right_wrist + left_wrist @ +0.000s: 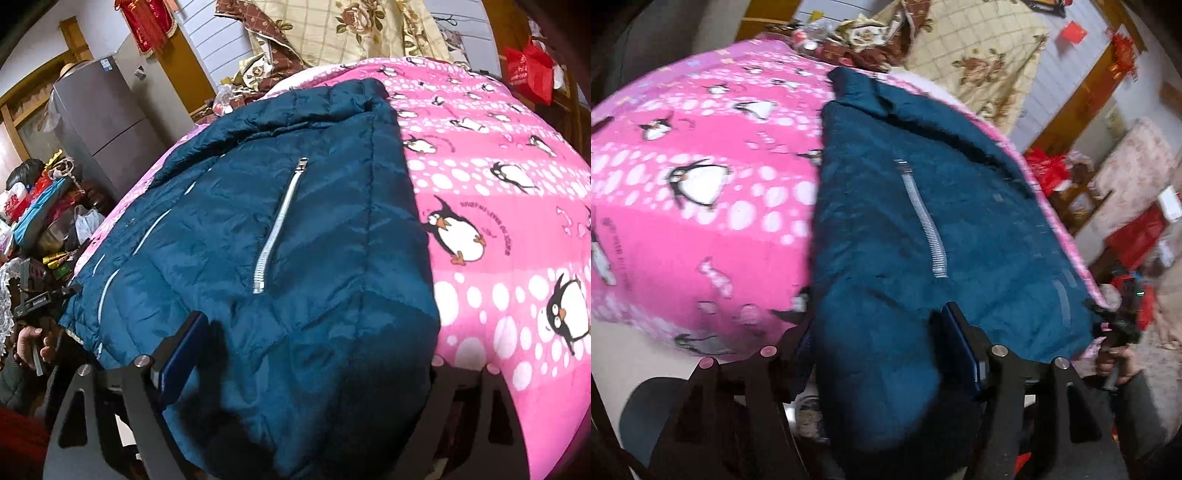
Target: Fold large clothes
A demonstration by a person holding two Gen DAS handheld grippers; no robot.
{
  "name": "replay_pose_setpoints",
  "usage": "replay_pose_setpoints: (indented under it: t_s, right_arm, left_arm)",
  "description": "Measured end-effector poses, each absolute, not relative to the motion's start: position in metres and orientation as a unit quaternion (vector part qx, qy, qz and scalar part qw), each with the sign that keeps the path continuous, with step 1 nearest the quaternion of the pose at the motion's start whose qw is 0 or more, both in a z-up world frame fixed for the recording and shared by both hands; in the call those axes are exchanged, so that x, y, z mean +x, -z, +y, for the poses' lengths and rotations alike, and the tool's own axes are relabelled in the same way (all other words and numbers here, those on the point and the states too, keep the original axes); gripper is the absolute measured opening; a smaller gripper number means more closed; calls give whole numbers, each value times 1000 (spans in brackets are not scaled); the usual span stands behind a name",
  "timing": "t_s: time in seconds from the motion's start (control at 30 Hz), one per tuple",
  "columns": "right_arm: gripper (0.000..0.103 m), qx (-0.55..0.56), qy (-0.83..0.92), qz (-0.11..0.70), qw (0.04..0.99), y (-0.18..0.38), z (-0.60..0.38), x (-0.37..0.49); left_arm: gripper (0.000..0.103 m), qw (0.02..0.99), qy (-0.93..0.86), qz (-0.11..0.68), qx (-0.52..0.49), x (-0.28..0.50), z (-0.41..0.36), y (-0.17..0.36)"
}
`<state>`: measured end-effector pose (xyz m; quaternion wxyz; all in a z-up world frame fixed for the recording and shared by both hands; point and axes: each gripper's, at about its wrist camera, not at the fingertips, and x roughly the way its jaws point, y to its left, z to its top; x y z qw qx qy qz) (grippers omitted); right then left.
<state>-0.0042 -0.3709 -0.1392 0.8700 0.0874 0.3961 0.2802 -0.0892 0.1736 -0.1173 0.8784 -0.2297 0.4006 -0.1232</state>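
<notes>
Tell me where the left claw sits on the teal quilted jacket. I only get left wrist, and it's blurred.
Observer: From right wrist, the left claw is at the near corner of the teal quilted jacket, tips at its edge. I can't tell if it's touching.
Operator: What's past that side of the bed?
Observer: A tall grey fridge with clutter piled in front.
Operator: And off my left edge, past the blanket?
Observer: A red carrier bag hangs beyond the pink penguin blanket.
</notes>
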Motion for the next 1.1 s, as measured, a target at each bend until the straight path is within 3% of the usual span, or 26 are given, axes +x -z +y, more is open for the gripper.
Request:
replay_pose_setpoints:
  t_s: [0.07,0.13,0.3,0.37,0.53,0.6,0.63,0.73,0.93,1.1]
  right_arm:
    - [88,91,-289,390,870,138,-371,-6]
    - [83,88,-288,388,871,138,-370,-6]
    - [79,74,-271,399,873,142,-365,-3]
    - [79,75,-270,399,873,143,-366,-4]
    - [79,85,-266,396,875,143,-367,-4]
    - [65,85,-250,393,881,141,-368,-5]
    - [40,85,-244,390,884,141,-370,-6]
    - [21,86,-221,363,901,131,-372,-16]
    - [17,21,-133,303,943,103,-350,-57]
    - [17,31,-140,287,947,93,-342,-90]
  left_arm:
    - [18,882,141,389,-225,-89,169,110]
    - [5,891,137,384,-198,-85,164,103]
    - [5,895,119,401,-153,-62,153,115]
    - [13,896,119,396,-162,-66,156,119]
    - [14,890,130,378,-217,-72,170,129]
    - [14,889,125,382,-219,-72,171,127]
    - [4,890,120,384,-213,-71,169,125]
    - [0,905,110,370,-182,-75,163,114]
    - [0,929,91,321,-163,-92,172,81]
    - [0,930,76,305,-190,-107,202,65]
